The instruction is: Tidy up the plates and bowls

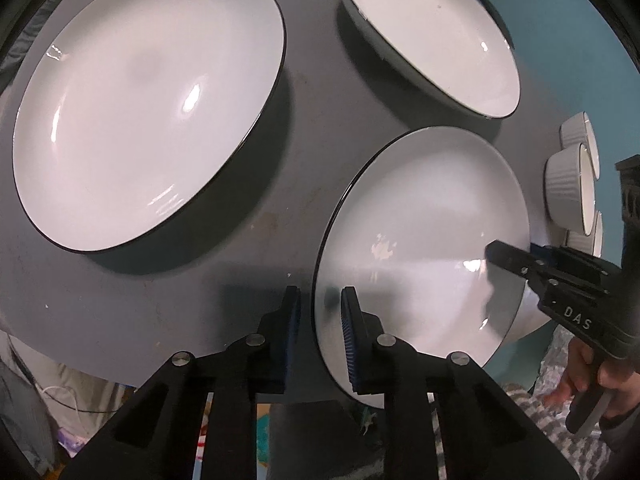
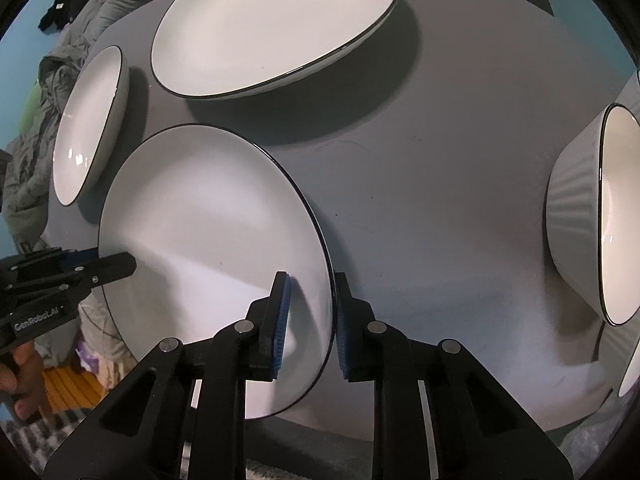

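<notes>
The grey table [image 1: 312, 92] carries everything, and nothing looks stacked yet, so I'd judge the sorting barely begun. Largest is the wide plate [image 1: 148, 108], lying alone. A shallow bowl [image 1: 432, 32] sits apart at the far side. Nearest the table's front edge is the smaller plate [image 2: 212, 248], and both tools are on it: the left gripper [image 1: 320, 336] straddles one rim with a gap showing, not yet pinching, while the right gripper [image 2: 308, 320] brackets the opposite rim, likewise slightly spread. Smallest, the ribbed ramekins [image 1: 572, 184] cluster beside it, loose
</notes>
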Demonstrator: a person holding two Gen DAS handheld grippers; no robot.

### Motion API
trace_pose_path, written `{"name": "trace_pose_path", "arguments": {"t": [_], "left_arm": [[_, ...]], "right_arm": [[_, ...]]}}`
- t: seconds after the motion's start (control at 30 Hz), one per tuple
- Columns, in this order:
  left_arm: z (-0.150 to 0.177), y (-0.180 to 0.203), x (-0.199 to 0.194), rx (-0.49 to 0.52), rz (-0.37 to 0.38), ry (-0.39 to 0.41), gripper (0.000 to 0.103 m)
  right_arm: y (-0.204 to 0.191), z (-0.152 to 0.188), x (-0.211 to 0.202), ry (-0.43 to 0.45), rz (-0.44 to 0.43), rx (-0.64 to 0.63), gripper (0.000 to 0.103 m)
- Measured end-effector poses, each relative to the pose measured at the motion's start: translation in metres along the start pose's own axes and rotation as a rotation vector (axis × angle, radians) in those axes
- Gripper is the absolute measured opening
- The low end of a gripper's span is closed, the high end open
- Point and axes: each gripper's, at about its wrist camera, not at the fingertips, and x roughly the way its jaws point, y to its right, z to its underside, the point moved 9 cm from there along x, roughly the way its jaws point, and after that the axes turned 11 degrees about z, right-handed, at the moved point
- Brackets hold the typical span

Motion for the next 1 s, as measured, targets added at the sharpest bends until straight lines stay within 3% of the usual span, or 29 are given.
{"name": "trace_pose_path", "arguments": {"t": [0.37, 0.63, 1.0], "left_arm": [[-0.003, 0.001, 0.008, -0.001, 0.026, -0.106, 0.017], [-0.003, -0.003, 0.001, -0.021, 0.058, -0.096, 0.014], [0.0, 0.002, 0.0, 0.021, 0.019, -0.077, 0.014]], "right_arm": [[0.006, -0.001, 0.001, -0.065, -0.023, 0.03, 0.02], [0.004, 0.0, 0.006, -0.115, -0.029, -0.016, 0.019], [-0.001, -0.012, 0.009, -0.155, -0.055, -0.042, 0.017]]}}
